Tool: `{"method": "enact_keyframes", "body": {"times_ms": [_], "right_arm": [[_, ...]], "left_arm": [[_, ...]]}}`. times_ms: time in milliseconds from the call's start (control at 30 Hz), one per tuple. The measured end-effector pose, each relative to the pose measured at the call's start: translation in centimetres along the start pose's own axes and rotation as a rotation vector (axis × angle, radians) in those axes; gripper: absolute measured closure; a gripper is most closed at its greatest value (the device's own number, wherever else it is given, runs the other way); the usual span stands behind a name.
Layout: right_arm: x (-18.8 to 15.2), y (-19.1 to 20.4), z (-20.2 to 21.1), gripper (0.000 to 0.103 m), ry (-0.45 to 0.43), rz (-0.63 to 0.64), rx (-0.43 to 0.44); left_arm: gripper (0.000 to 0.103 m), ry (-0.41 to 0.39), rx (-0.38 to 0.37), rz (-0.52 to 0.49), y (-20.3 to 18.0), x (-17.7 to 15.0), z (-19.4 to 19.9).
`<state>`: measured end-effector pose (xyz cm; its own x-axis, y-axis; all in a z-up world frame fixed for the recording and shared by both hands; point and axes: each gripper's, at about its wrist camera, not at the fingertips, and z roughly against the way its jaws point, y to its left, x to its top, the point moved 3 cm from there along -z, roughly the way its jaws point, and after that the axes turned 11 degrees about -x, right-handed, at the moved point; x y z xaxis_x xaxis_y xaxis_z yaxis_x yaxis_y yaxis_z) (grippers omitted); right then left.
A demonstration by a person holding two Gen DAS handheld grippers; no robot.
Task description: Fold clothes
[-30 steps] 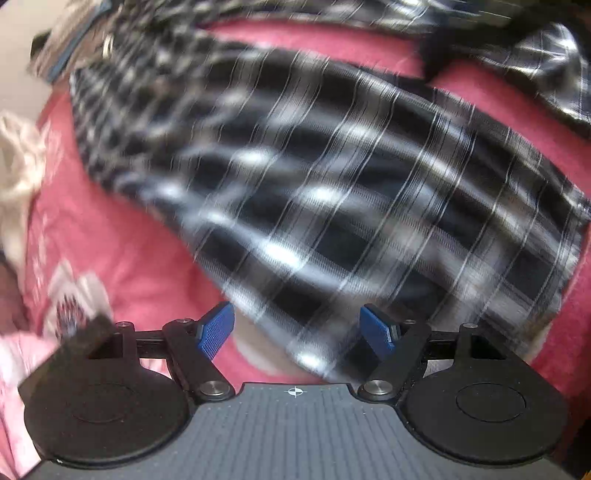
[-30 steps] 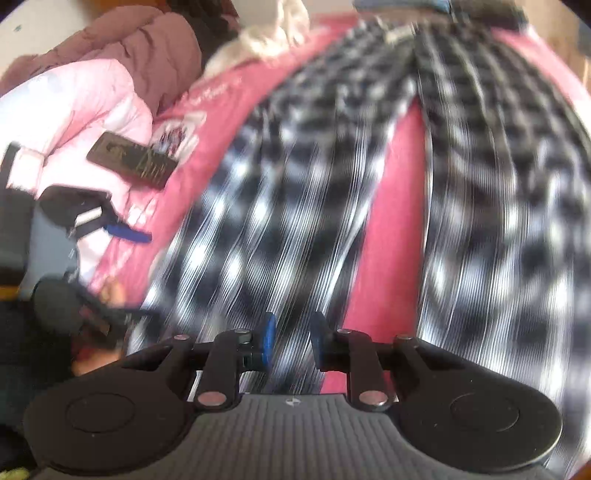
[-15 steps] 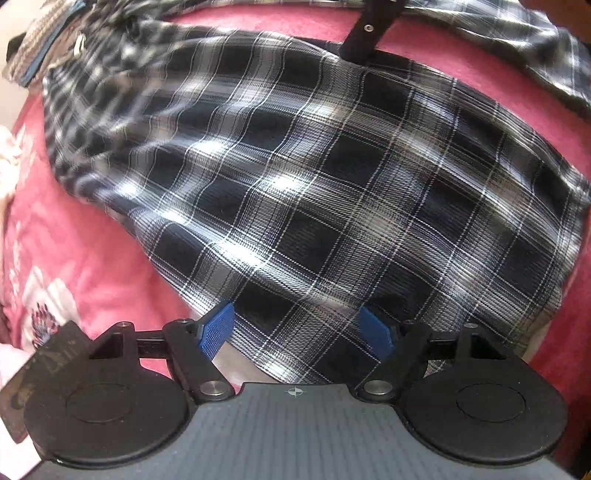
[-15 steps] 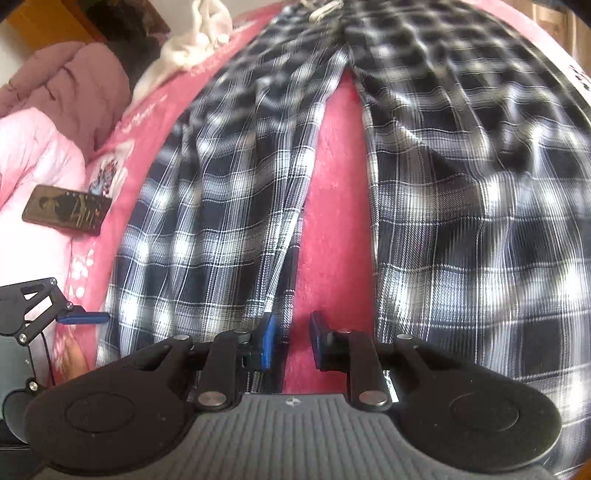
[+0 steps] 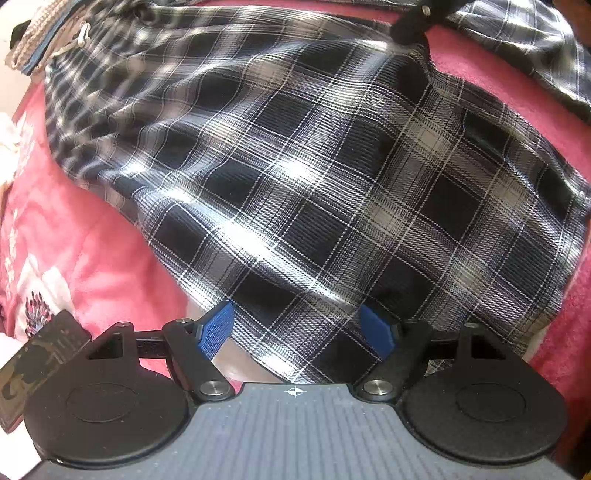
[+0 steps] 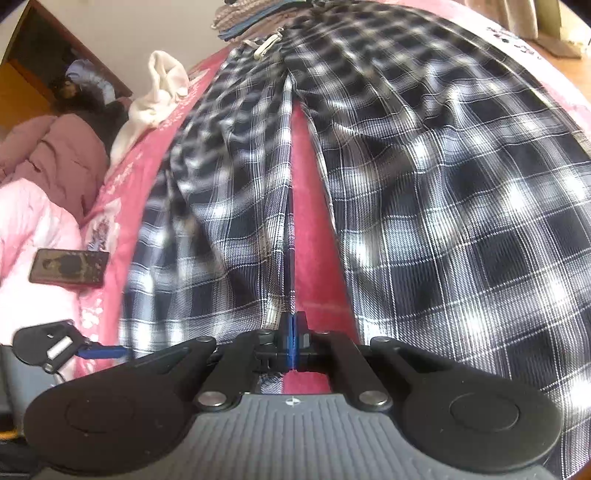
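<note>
We see the trousers point(image 6: 424, 206) lying flat on the bed point(image 6: 306, 229), legs stretched toward us and the waistband at the far end, a strip of bedcover between the two legs. To the left of the trousers lies a phone point(image 6: 68, 266), near the bed's left edge. Farther back on the left sits a crumpled garment point(image 6: 155, 96), and behind the waistband a folded pile point(image 6: 251, 14). In the left wrist view one trouser leg point(image 5: 314, 192) lies just ahead of us, its hem nearest.
</note>
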<state>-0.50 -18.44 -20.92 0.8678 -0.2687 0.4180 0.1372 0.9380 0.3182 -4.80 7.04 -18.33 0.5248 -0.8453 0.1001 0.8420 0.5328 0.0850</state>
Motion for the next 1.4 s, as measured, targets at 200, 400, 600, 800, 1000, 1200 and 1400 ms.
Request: {"method": "enact_keyframes", "body": {"times_ms": [200, 400, 600, 800, 1000, 1200, 1400], "right_arm": [[-0.1, -0.7, -0.4, 0.103, -0.013, -0.041, -0.030], [-0.3, -1.0, 1.7, 0.101, -0.050, 0.005, -0.057], [-0.9, 3.7, 2.0, 0.100, -0.058, 0.211, 0.023], [-4.6, 5.5, -0.1, 0.098, 0.076, 0.360, 0.027], [-8.4, 5.7, 3.3, 0.092, 0.137, 0.527, 0.032], [-7.5, 3.2, 5.2, 0.080, 0.167, 0.377, -0.024], [-7.7, 1.3, 5.6, 0.060, 0.183, 0.240, -0.011]], "left_arm": [[0.026, 0.012, -0.016, 0.019, 0.6, -0.5, -0.2], [0.026, 0.022, -0.043, 0.048, 1.2, -0.9, -0.4], [0.026, 0.042, -0.064, 0.060, 1.4, -1.8, -0.7], [0.026, 0.056, -0.109, 0.128, 2.5, -2.8, -0.9], [0.026, 0.047, -0.216, 0.296, 5.4, -3.7, -0.5], [0.026, 0.000, -0.308, 0.398, 6.9, -3.6, -0.1], [0.030, 0.004, -0.286, 0.356, 5.5, -3.4, -0.9]]}}
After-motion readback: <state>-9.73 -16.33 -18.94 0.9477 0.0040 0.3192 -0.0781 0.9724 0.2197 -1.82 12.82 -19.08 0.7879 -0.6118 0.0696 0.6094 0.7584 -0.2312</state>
